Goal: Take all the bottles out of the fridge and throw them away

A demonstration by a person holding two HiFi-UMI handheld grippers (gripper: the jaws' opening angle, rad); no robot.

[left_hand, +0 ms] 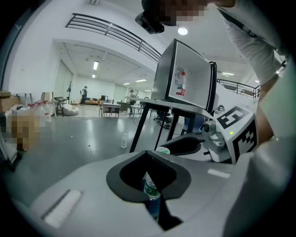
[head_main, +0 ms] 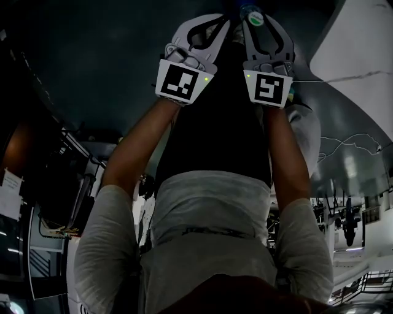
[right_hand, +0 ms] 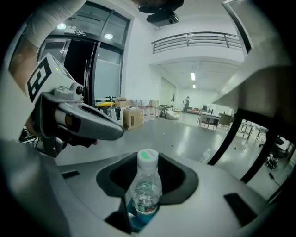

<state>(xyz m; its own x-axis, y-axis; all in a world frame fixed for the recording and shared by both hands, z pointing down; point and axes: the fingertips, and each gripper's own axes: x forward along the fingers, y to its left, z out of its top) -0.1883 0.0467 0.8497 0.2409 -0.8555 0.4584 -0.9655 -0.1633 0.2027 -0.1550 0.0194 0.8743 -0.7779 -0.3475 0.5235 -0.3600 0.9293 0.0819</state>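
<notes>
In the right gripper view a clear water bottle (right_hand: 146, 187) with a pale green cap stands upright between the jaws of my right gripper (right_hand: 147, 203), which is shut on it; its cap (head_main: 252, 12) pokes out in the head view. My left gripper (left_hand: 150, 199) shows a thin slice of a second bottle (left_hand: 151, 190) with a green label wedged in its narrow jaw gap. Both grippers (head_main: 199, 27) (head_main: 263, 27) are held side by side in front of the person. The small fridge (left_hand: 185, 76) stands open on a table, with one bottle (left_hand: 181, 83) inside.
Black table legs (left_hand: 138, 132) hold the fridge up. A loose bottle (left_hand: 124, 140) stands on the grey floor near them. Cardboard boxes (right_hand: 132, 115) sit along the far wall. Dark glass doors (right_hand: 85, 69) are on the left of the right gripper view.
</notes>
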